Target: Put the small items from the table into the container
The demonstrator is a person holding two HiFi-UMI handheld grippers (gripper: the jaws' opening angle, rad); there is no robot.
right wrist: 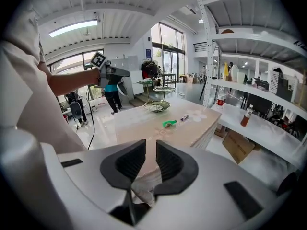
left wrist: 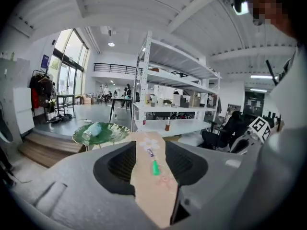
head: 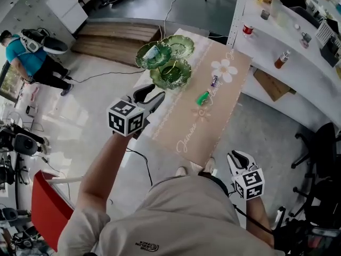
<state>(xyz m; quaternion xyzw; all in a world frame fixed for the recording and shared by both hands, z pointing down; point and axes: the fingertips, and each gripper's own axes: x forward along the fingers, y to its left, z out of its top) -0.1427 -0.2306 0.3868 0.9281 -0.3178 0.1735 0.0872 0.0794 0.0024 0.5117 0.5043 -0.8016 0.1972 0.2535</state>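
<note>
On a table [head: 181,127] with a beige cloth lie a small green item [head: 203,97] [left wrist: 155,167] [right wrist: 169,123] and a small purple-and-white item [head: 214,80] [left wrist: 150,153] [right wrist: 184,118]. At the far end stands a green tiered leaf-dish stand [head: 170,73] [left wrist: 103,134] [right wrist: 157,104], with a pale item [head: 152,51] in one dish. My left gripper [head: 154,95] [left wrist: 150,162] hangs over the table's left edge, open and empty, short of the stand. My right gripper [head: 233,154] [right wrist: 150,157] stays low by my body off the near end, its jaws narrowly apart with nothing pressed between them.
White shelving [head: 287,41] with bottles runs along the right of the table, a cardboard box [head: 272,84] under it. A red chair [head: 48,207] stands at lower left, a black office chair [head: 325,148] at right. A person in teal [head: 26,57] stands far left.
</note>
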